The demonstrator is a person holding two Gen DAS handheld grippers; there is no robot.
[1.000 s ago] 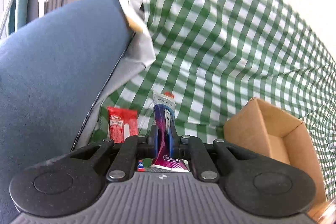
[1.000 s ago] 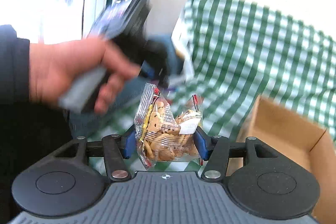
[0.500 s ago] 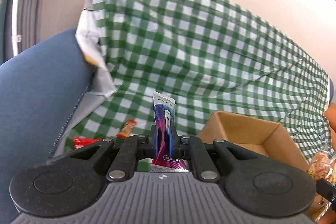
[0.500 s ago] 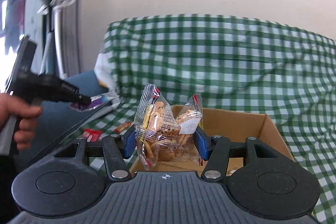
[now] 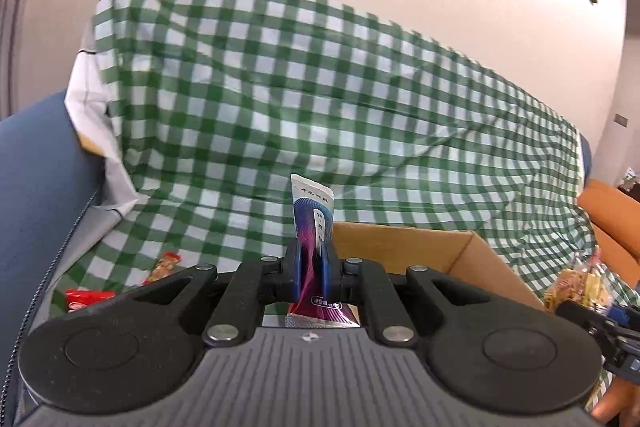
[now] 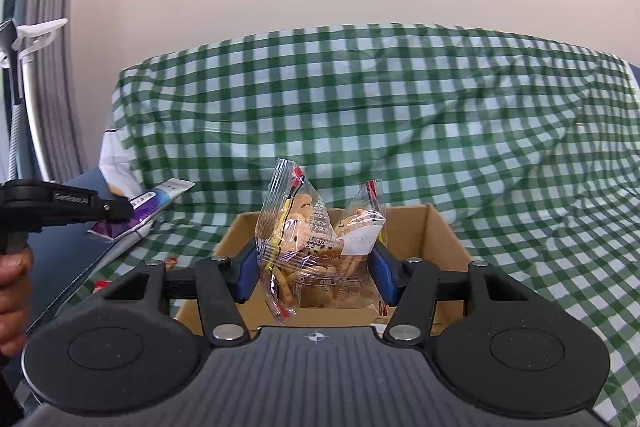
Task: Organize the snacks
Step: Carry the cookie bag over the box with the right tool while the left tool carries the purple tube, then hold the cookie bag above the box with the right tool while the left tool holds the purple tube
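Note:
My left gripper (image 5: 311,271) is shut on a slim purple snack packet (image 5: 313,223), held upright just left of the open cardboard box (image 5: 460,251). My right gripper (image 6: 316,267) is shut on a clear bag of biscuits (image 6: 316,231), held over the near side of the same box (image 6: 436,227). The left gripper and its packet (image 6: 156,203) show at the left of the right wrist view. The biscuit bag (image 5: 580,283) shows at the right edge of the left wrist view.
A green checked cloth (image 5: 320,99) covers the sofa seat and back. A red packet (image 5: 88,297) and a small orange-red packet (image 5: 164,265) lie on the cloth left of the box. The blue sofa arm (image 5: 32,195) is at far left.
Both grippers have swung right and tilted up with their snacks. The box now sits ahead of both, and the right gripper's bag is over it.

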